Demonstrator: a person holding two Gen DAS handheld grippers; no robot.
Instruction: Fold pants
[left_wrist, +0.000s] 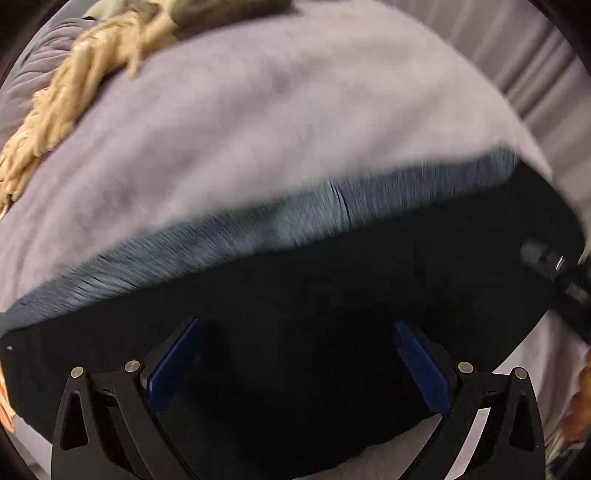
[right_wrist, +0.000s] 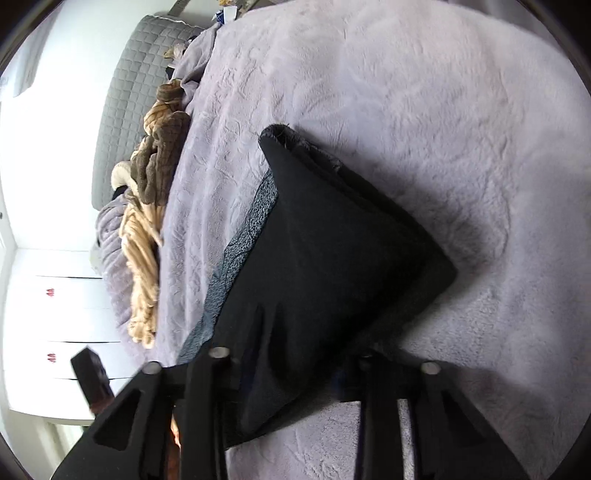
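Note:
Black pants with a grey fleecy inner lining lie folded over on a lilac plush blanket. My left gripper is open, its blue-padded fingers spread wide just over the black cloth. In the right wrist view the pants form a folded wedge with the grey lining showing along its left edge. My right gripper has its fingers spread on either side of the cloth's near end; I cannot tell whether it grips. The left wrist view is motion-blurred.
A tan and brown knotted blanket lies along the bed's far side, also in the left wrist view. A grey quilted headboard stands behind it. White cupboard doors are at the left. The lilac blanket stretches to the right.

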